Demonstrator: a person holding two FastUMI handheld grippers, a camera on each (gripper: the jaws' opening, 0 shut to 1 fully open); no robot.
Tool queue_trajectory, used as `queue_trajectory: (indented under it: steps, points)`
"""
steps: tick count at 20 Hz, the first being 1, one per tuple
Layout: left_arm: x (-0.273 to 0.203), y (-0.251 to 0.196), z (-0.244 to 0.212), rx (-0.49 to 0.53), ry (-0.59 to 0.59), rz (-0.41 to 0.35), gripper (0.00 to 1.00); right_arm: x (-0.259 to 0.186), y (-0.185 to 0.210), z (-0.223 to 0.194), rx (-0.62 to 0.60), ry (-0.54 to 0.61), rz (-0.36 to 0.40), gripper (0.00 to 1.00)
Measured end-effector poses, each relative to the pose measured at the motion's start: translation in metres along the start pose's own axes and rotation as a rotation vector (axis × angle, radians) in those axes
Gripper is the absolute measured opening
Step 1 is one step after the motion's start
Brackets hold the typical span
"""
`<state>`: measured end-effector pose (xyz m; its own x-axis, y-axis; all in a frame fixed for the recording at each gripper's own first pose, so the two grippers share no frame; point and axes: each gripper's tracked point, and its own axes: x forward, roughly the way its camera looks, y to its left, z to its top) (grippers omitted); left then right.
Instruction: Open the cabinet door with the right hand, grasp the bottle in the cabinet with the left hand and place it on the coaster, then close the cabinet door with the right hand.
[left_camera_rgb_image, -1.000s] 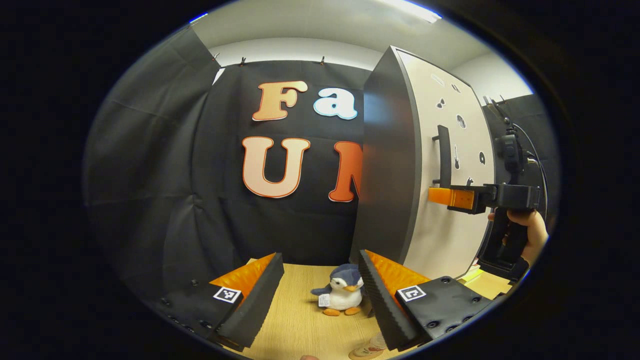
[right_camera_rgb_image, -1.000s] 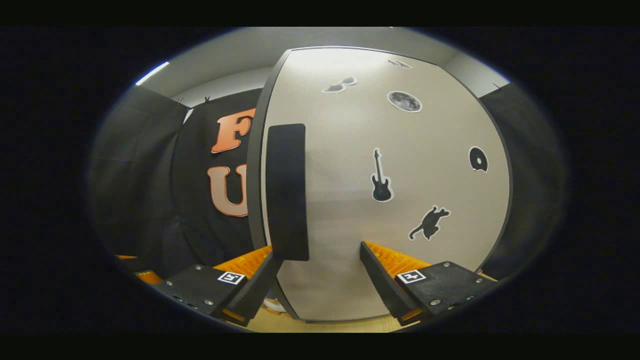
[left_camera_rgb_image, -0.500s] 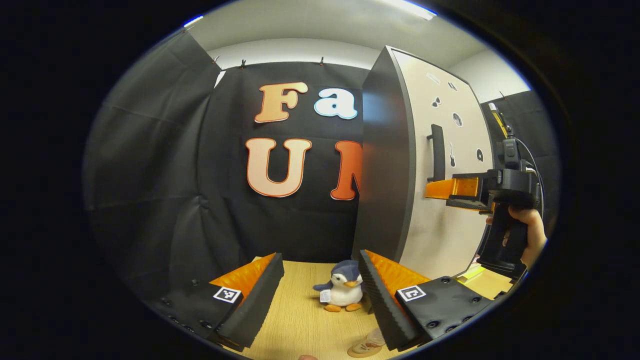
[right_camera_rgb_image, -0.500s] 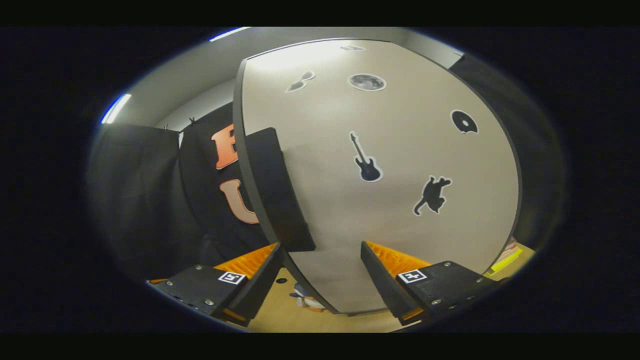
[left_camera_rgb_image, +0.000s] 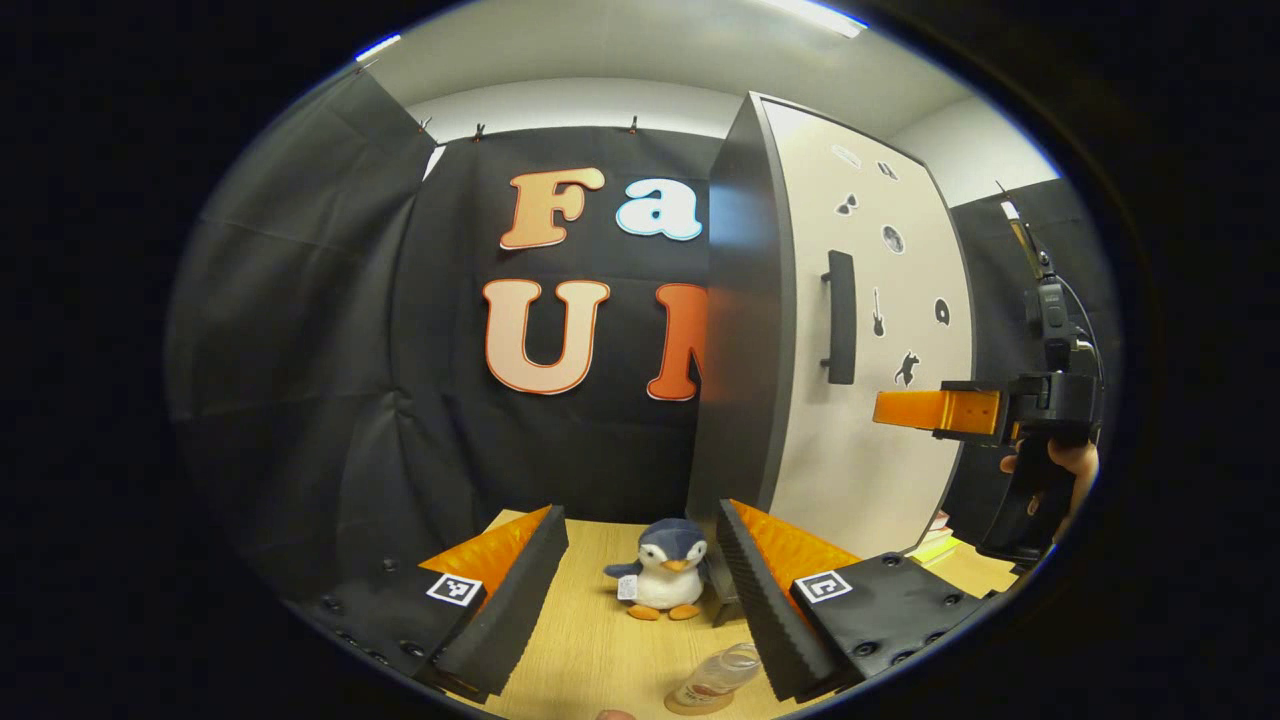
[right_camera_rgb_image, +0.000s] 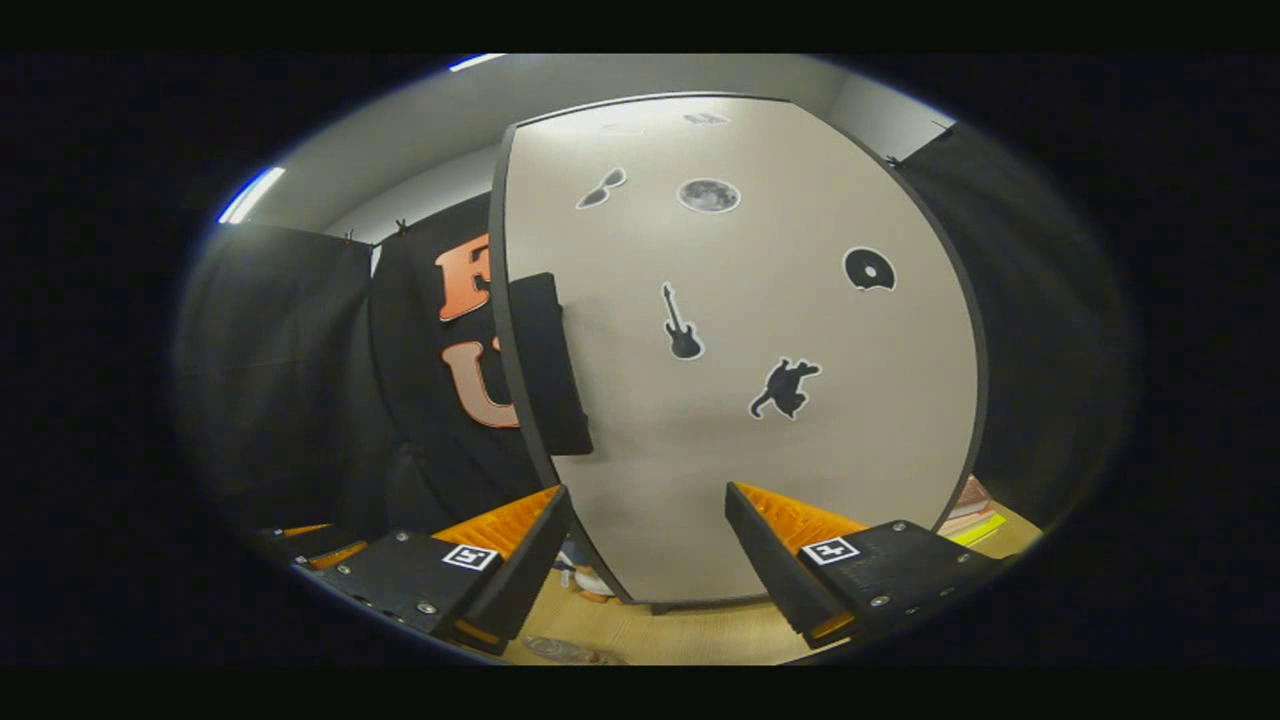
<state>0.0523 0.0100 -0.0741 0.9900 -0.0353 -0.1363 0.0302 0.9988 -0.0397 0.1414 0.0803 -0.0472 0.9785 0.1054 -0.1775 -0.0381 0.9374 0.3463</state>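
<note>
The cabinet door (left_camera_rgb_image: 880, 400) is pale with small dark stickers and looks shut flush against the dark cabinet side (left_camera_rgb_image: 745, 300). Its black handle (left_camera_rgb_image: 840, 315) stands free. A clear bottle (left_camera_rgb_image: 718, 676) stands on a round coaster (left_camera_rgb_image: 688, 706) at the bottom edge, just in front of my left gripper (left_camera_rgb_image: 640, 520), which is open and holds nothing. My right gripper (left_camera_rgb_image: 905, 408) hovers to the right of the handle, apart from the door, held by a hand (left_camera_rgb_image: 1075, 462). In the right gripper view the right gripper (right_camera_rgb_image: 648, 495) is open before the door (right_camera_rgb_image: 780, 470), with the handle (right_camera_rgb_image: 545, 365) up to the left.
A plush penguin (left_camera_rgb_image: 660, 580) sits on the wooden table (left_camera_rgb_image: 590, 640) at the cabinet's left foot. Books or papers (right_camera_rgb_image: 975, 515) lie on the table to the cabinet's right. Black cloth walls close the booth behind and to the left.
The right gripper has drawn back from the handle and the door, which now look smaller. The left gripper has pulled back, bringing the bottle on the coaster into view.
</note>
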Motion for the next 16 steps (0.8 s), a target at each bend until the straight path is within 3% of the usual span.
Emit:
queue_trajectory:
  steps: [9,16]
  points:
    - [-0.027,-0.059,-0.006,-0.029,-0.006,-0.012,0.99,-0.068,-0.043,0.009,-0.104,-0.006,-0.008,0.95]
    - [-0.066,-0.083,-0.011,-0.044,-0.021,0.049,0.98,-0.121,-0.060,0.007,-0.181,-0.018,0.026,0.95]
